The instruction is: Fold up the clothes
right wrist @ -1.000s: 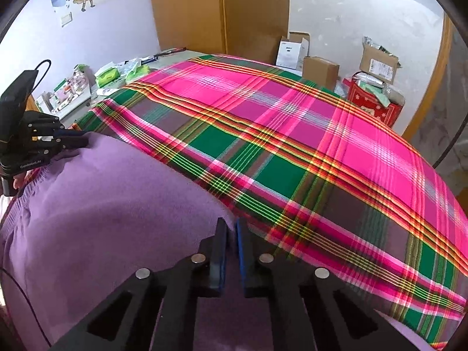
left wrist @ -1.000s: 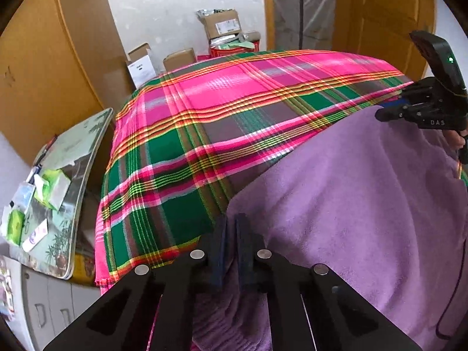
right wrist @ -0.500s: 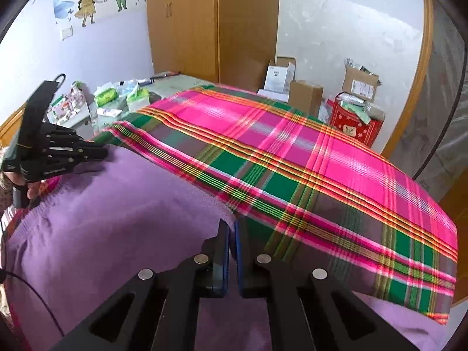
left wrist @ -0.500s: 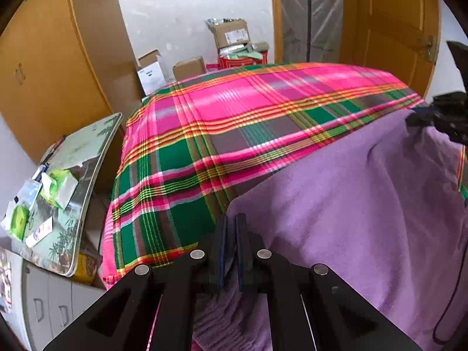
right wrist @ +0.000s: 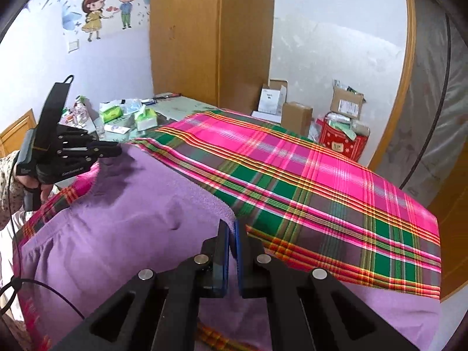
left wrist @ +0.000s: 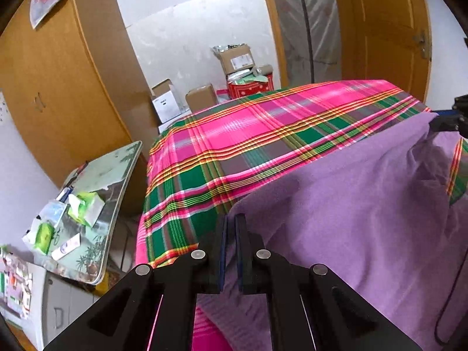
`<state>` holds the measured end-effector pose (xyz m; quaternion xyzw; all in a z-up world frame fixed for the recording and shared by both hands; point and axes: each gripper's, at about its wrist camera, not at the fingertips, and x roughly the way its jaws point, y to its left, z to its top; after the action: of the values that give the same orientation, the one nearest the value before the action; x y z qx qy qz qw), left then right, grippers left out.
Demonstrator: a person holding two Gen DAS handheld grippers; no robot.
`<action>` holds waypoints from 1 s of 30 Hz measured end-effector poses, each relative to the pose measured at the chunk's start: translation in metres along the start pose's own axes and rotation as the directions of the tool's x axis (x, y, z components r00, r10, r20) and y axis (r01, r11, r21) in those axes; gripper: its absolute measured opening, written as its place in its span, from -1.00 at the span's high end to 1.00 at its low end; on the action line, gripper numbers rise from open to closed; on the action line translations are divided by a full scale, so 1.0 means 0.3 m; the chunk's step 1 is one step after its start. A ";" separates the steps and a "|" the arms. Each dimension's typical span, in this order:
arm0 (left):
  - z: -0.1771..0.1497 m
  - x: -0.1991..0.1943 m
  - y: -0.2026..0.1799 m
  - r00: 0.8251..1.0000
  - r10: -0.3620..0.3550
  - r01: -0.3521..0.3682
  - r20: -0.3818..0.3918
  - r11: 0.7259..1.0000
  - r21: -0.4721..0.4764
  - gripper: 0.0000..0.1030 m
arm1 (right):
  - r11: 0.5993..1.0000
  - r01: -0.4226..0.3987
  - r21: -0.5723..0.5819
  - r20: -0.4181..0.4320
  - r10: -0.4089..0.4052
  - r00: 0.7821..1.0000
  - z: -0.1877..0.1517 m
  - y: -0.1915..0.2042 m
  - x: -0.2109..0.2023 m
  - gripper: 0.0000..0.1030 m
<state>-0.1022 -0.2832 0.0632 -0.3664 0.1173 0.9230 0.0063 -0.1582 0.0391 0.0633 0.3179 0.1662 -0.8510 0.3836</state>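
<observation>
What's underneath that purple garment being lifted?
Under the purple garment lies the plaid bedspread, visible beyond its edge and at gaps. Whatever sits beneath the draped middle stays covered.

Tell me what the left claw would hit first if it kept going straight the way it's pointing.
Likely the plaid bedspread. The left claw is shut on the purple garment and points across the bed; depth is unclear.

One purple garment (right wrist: 122, 234) on one plaid bedspread (right wrist: 307, 181). Two hand-held grippers — the left hand-held gripper (left wrist: 230, 228) and the right hand-held gripper (right wrist: 231, 234). Three brown cardboard boxes (right wrist: 296, 117) and one white box (right wrist: 270, 99) — plus one red box (right wrist: 342, 143). Two wall cartoon figures (right wrist: 95, 14).
</observation>
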 end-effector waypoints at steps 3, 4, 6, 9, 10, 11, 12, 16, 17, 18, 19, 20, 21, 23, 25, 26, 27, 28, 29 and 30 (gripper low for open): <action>-0.015 -0.039 0.005 1.000 0.010 -0.010 0.007 1.000 -0.021 0.94 | 1.000 -0.003 0.002 0.017 0.003 1.000 -0.015 0.026 -0.041 0.92; -0.022 -0.052 0.009 1.000 0.013 -0.012 0.011 0.999 -0.032 0.94 | 1.000 -0.004 0.004 0.022 0.004 1.000 -0.021 0.033 -0.055 0.92; -0.036 -0.072 0.007 1.000 0.014 -0.013 0.014 0.999 -0.043 0.94 | 1.000 -0.002 0.010 0.022 0.002 1.000 -0.035 0.044 -0.068 0.92; -0.057 -0.089 -0.003 1.000 0.006 -0.005 0.016 0.999 -0.047 0.94 | 1.000 0.002 0.013 0.019 -0.002 1.000 -0.056 0.061 -0.085 0.92; -0.063 -0.094 -0.007 1.000 0.002 -0.001 0.017 0.999 -0.048 0.94 | 1.000 0.005 0.010 0.017 -0.005 1.000 -0.062 0.067 -0.089 0.92; -0.067 -0.095 -0.010 1.000 -0.009 0.009 0.018 0.999 -0.046 0.94 | 1.000 0.010 0.011 0.014 -0.010 1.000 -0.067 0.071 -0.088 0.92; -0.070 -0.092 -0.011 1.000 -0.023 0.024 0.012 0.999 -0.048 0.92 | 1.000 0.015 0.011 0.010 -0.015 1.000 -0.071 0.075 -0.086 0.92; -0.060 -0.059 0.020 0.994 -0.101 0.095 -0.044 0.987 -0.131 0.90 | 1.000 0.012 0.022 -0.004 -0.012 1.000 -0.089 0.078 -0.075 0.92; -0.054 -0.060 0.025 0.994 -0.106 0.101 -0.037 0.987 -0.128 0.85 | 1.000 0.010 0.026 -0.007 -0.010 1.000 -0.093 0.078 -0.071 0.92; -0.048 -0.061 0.029 0.993 -0.111 0.107 -0.029 0.986 -0.125 0.81 | 0.999 0.008 0.031 -0.011 -0.008 1.000 -0.098 0.078 -0.067 0.92; -0.042 -0.061 0.032 0.993 -0.116 0.113 -0.022 0.986 -0.120 0.72 | 0.999 0.004 0.034 -0.014 -0.004 1.000 -0.100 0.076 -0.063 0.92; -0.036 -0.062 0.025 0.992 -0.120 0.117 -0.026 0.989 -0.092 0.60 | 0.999 0.000 0.038 -0.017 0.000 1.000 -0.102 0.074 -0.060 0.92; -0.030 -0.063 0.018 0.992 -0.122 0.120 -0.030 0.991 -0.065 0.55 | 0.999 -0.002 0.043 -0.020 0.003 1.000 -0.106 0.072 -0.057 0.92; -0.019 -0.060 -0.002 0.993 -0.115 0.115 -0.037 0.993 -0.006 0.42 | 0.999 -0.009 0.053 -0.028 0.010 1.000 -0.115 0.070 -0.051 0.92; -0.008 -0.040 -0.022 0.994 -0.097 0.099 -0.056 0.994 0.047 0.37 | 0.998 -0.016 0.060 -0.034 0.018 0.999 -0.123 0.071 -0.046 0.92; -0.004 -0.024 -0.031 0.993 -0.101 0.105 -0.069 0.992 0.065 0.37 | 0.998 -0.017 0.062 -0.035 0.019 0.999 -0.125 0.069 -0.045 0.92; 0.000 -0.002 -0.038 0.991 -0.098 0.106 -0.087 0.991 0.085 0.37 | 0.998 -0.018 0.065 -0.036 0.020 0.999 -0.126 0.067 -0.043 0.92; 0.004 0.021 -0.045 0.990 -0.096 0.107 -0.104 0.989 0.105 0.36 | 0.997 -0.019 0.068 -0.037 0.022 0.999 -0.127 0.065 -0.041 0.92; 0.005 0.041 -0.055 0.988 -0.089 0.104 -0.123 0.987 0.125 0.36 | 0.997 -0.020 0.071 -0.039 0.023 0.999 -0.129 0.063 -0.039 0.92; 0.006 0.062 -0.056 0.987 -0.084 0.102 -0.138 0.986 0.134 0.36 | 0.997 -0.022 0.074 -0.040 0.025 0.999 -0.130 0.061 -0.037 0.92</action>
<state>-0.1155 -0.2677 0.0483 -0.4304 0.1649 0.8849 0.0674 -0.1225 0.0538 0.0410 0.3509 0.1391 -0.8453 0.3780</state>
